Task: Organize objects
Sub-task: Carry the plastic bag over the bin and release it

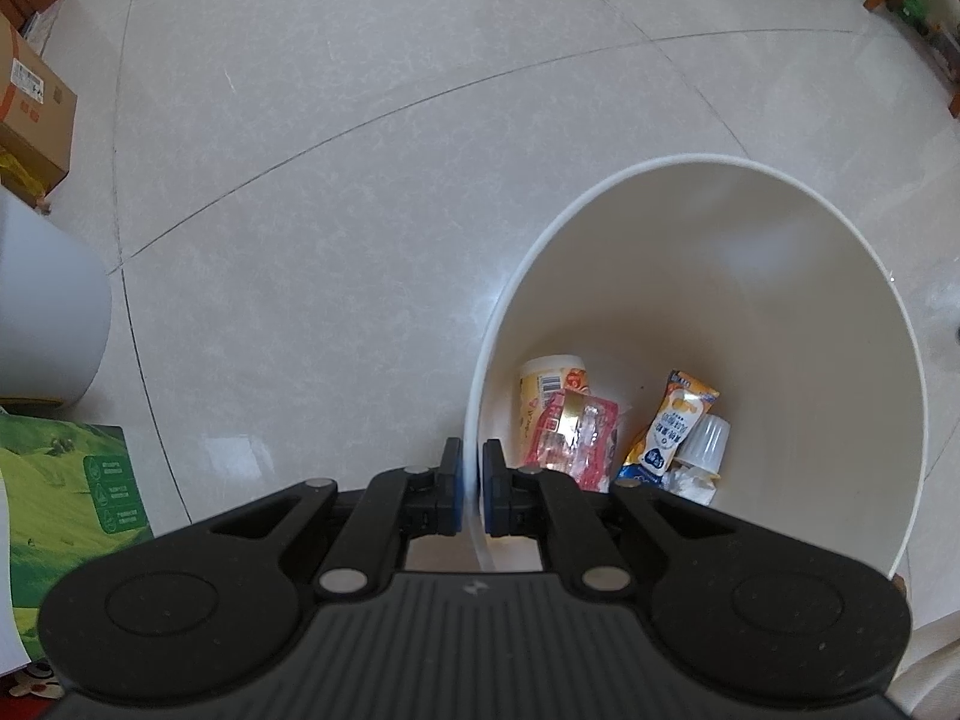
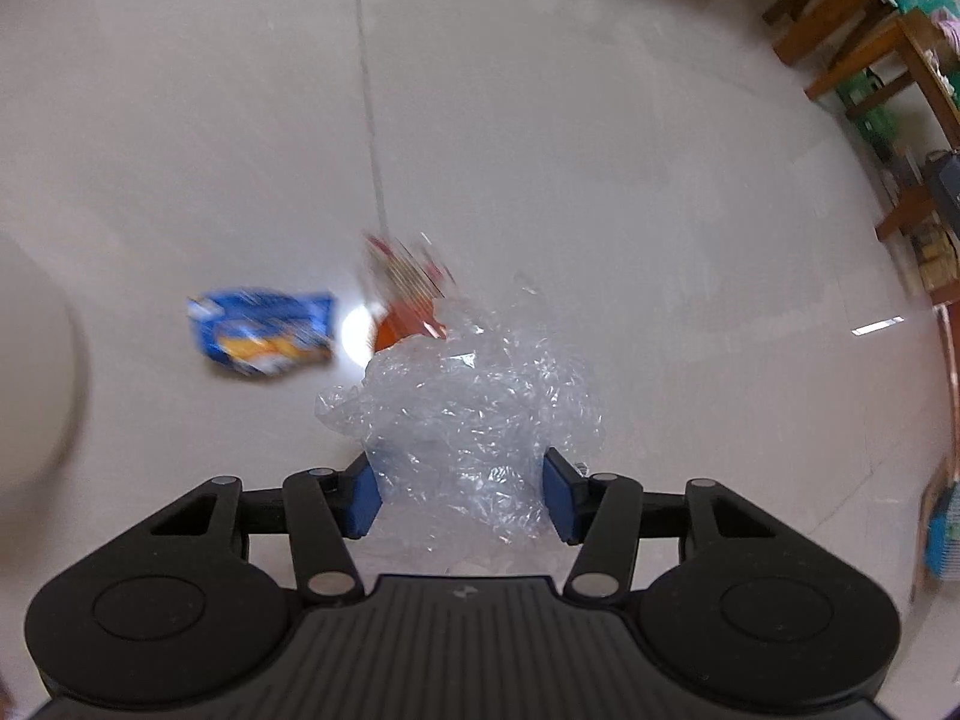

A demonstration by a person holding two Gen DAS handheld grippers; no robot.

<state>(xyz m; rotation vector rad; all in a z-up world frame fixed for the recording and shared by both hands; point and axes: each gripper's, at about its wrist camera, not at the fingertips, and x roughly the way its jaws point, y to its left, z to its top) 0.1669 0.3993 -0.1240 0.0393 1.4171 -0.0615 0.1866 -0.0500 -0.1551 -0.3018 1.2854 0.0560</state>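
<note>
My left gripper (image 1: 472, 483) is shut on the thin rim of a white bin (image 1: 780, 300), pointing straight down. Inside the bin lie a yellow cup (image 1: 549, 378), a red wrapper (image 1: 576, 438), a yellow-blue pouch (image 1: 672, 426) and a small white bottle (image 1: 705, 438). In the right wrist view my right gripper (image 2: 462, 501) is shut on a crumpled clear plastic bag (image 2: 468, 396), held above the floor. Below it on the tiles lie a blue-and-yellow packet (image 2: 261, 330) and a red-orange wrapper (image 2: 408, 294), both blurred.
Pale tiled floor (image 1: 360, 150) all around. A cardboard box (image 1: 30, 102), a white round container (image 1: 42, 312) and a green printed carton (image 1: 72, 504) stand at the left. Wooden furniture legs (image 2: 840, 30) line the far right.
</note>
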